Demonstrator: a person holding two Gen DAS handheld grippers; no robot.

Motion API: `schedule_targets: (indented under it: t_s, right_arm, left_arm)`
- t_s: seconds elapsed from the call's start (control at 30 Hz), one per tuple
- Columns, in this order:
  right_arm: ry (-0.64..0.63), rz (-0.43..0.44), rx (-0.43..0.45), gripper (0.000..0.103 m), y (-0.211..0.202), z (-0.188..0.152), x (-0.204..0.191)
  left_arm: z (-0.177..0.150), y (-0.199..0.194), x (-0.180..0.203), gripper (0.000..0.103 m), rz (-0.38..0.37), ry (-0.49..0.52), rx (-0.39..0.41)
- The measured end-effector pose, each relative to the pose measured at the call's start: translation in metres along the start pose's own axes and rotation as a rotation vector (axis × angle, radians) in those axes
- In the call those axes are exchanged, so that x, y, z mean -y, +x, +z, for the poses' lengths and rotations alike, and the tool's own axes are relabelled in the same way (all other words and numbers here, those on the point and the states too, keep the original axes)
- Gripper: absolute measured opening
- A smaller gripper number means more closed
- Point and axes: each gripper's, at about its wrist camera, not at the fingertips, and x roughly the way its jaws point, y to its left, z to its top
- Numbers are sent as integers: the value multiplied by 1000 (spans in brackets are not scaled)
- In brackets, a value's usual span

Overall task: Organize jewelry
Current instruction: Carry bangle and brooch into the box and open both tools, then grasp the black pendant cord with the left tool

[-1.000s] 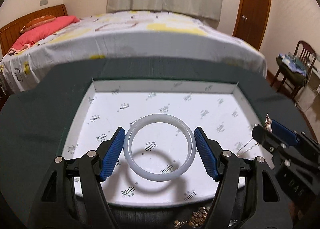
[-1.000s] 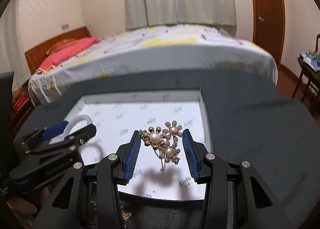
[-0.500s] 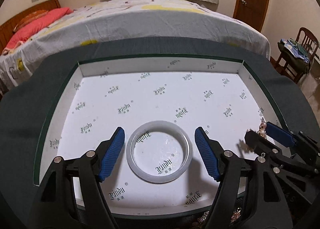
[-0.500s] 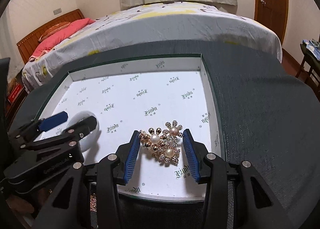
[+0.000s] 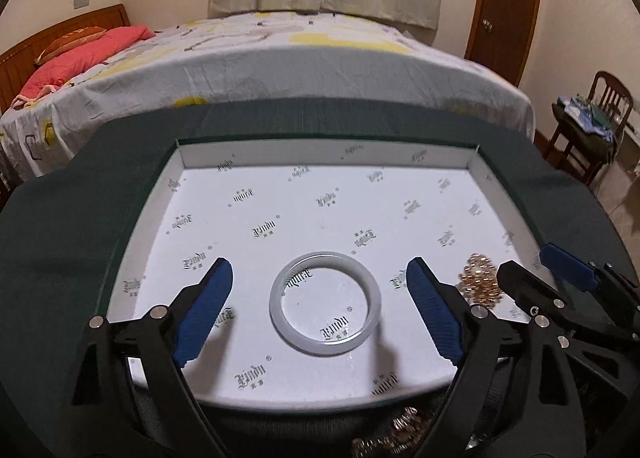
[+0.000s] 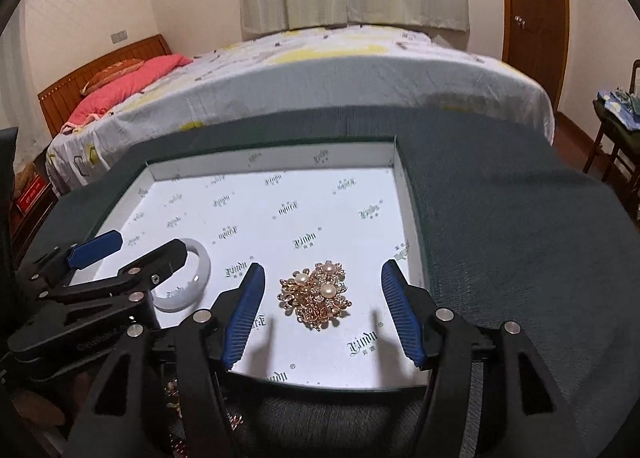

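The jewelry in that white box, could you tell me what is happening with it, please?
A person holds two grippers over the white box. The left gripper has its jaws open around a pale bangle lying flat inside. The right gripper is open either side of a gold pearl brooch resting beside it.

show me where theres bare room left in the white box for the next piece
The box floor is bare across its far half, up to the back wall, and along the left wall. The near strip is crowded: the bangle, the gold pearl brooch, and both open grippers.
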Motion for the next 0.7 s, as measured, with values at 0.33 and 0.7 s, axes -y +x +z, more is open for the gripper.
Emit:
schedule_targets:
  t_s: [0.33, 0.7]
  right_arm:
    - [-7, -19, 102, 59, -62, -21, 2]
    - [-5, -63, 130, 60, -117, -83, 13]
  left_arm:
    - [-20, -72, -1, 87, 11, -43, 101]
    - [-91, -148, 2, 87, 62, -100, 153]
